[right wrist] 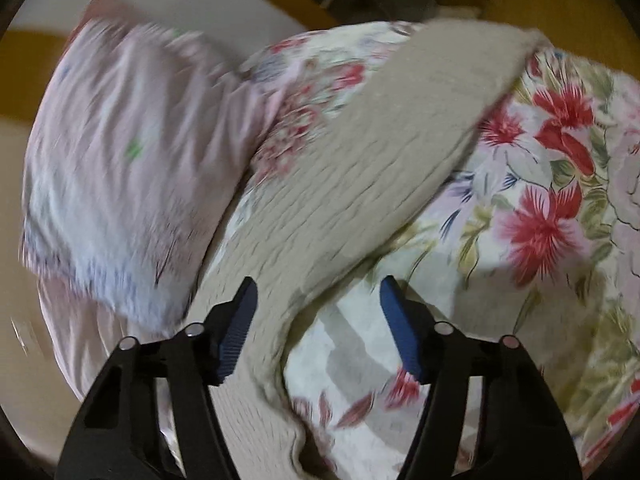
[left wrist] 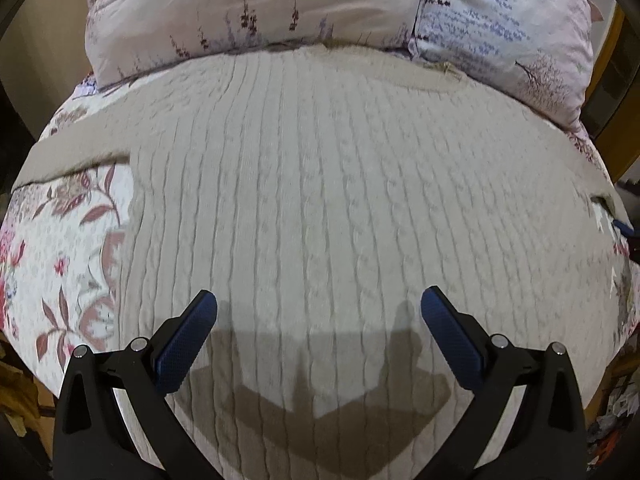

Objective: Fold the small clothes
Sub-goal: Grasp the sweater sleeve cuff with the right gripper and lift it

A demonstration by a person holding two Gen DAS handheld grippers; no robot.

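On the bed, a beige knitted sweater point(left wrist: 320, 200) is laid flat on a flowery bedspread point(left wrist: 60, 260). In the left wrist view, going from left to right, a strip of bedspread is seen first, then the sweater's left side edge, then the wide ribbed body, then the right sleeve reaching toward the bed's edge. One sleeve is stretched out to the left as well. Two pillows point(left wrist: 256, 12) are pushed up against the sweater's top edge. The left gripper point(left wrist: 320, 312) is held above the lower part of the sweater, and its blue fingers point(left wrist: 188, 348) are spread wide with nothing between them; its shadow is thrown on the knit. In the right wrist view, a pale pillow point(right wrist: 120, 160) is seen on the left, just beside a long beige sleeve point(right wrist: 380, 140) that runs slanted across the bedspread point(right wrist: 540, 220). Bare bedspread is left open on the sleeve's right. The right gripper point(right wrist: 318, 300) is held over the sleeve's edge, with its fingers point(right wrist: 240, 332) wide apart and nothing gripped. This view is blurred.
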